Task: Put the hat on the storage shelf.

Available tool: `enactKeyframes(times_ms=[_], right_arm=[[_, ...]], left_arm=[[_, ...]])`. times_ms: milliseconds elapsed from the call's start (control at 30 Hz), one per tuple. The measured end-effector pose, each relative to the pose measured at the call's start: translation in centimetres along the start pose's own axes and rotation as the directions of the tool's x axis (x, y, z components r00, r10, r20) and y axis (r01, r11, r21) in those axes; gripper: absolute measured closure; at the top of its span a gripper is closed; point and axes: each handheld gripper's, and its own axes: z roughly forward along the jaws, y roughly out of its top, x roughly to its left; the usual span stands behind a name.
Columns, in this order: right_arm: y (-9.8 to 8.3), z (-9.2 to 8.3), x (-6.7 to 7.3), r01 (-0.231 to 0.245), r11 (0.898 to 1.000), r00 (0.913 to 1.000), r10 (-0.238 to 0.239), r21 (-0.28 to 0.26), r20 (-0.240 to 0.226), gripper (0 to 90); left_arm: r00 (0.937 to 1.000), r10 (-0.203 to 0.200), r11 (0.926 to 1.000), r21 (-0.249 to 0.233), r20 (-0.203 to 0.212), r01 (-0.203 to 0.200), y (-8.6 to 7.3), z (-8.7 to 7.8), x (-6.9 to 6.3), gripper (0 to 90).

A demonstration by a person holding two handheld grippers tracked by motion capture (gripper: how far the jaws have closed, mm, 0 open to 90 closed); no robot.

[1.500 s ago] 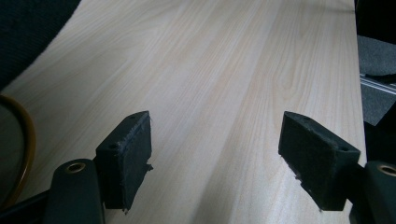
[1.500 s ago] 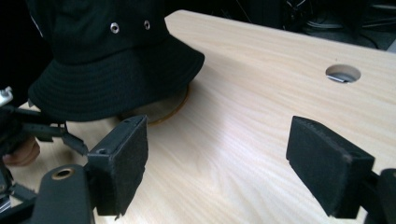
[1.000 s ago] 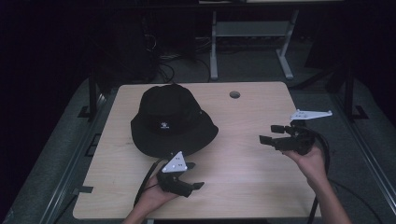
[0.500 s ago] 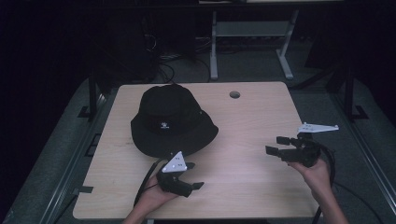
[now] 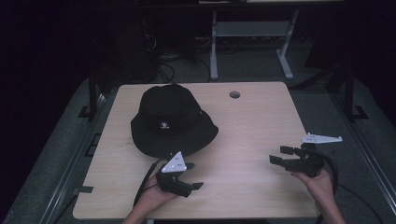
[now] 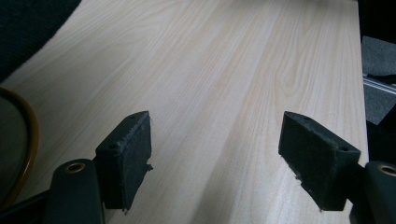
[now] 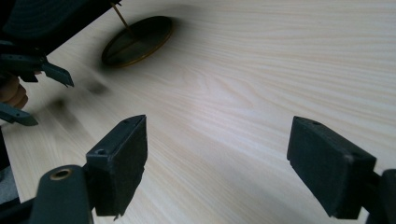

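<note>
A black bucket hat with a small white logo lies crown up on the left half of the pale wooden table. My left gripper rests near the front edge just below the hat's brim, jaws wide apart and pointing right. My right gripper is held by a hand at the front right, jaws apart and pointing left. In the left gripper view the left gripper is open over bare wood, with the hat at the top left. In the right gripper view the right gripper is open and holds nothing.
A round cable hole sits near the table's far edge. In the right gripper view a dark oval with a gold rim lies on the wood beside the hat. Dark floor, cables and a metal stand lie beyond the table.
The right gripper has drawn back toward the front right corner of the table, still open. The left gripper and the hat have stayed where they were.
</note>
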Motion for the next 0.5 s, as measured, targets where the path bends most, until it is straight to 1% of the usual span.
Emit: enactKeyframes(times_ms=[100,133,300,400,500], right_arm=[[-0.6,-0.4,-0.1,0.001,1.0,1.0,-0.001,-0.004,0.002,19.6],[-0.7,-0.5,-0.1,-0.012,1.0,0.9999,0.012,0.0,0.002,19.6],[-1.8,-0.9,-0.2,-0.019,1.0,0.9998,0.019,0.004,0.003,19.3],[-2.3,-1.1,0.0,-0.018,1.0,0.9998,0.017,0.01,0.007,19.2],[-2.7,-1.3,0.2,-0.02,1.0,0.9998,0.02,0.003,0.003,19.2]], left_arm=[[1.0,0.008,0.9999,0.009,0.0,-0.008,0.0,0.1,-0.1,25.1],[1.0,0.007,0.9999,0.009,0.001,-0.007,0.0,0.1,-0.1,25.1],[1.0,0.005,1.0,0.009,0.0,-0.005,0.0,0.1,-0.1,25.1],[1.0,0.004,0.9999,0.01,-0.001,-0.004,0.0,0.1,0.0,25.1],[1.0,0.001,0.9999,0.01,0.001,-0.001,0.0,0.1,-0.1,25.1]])
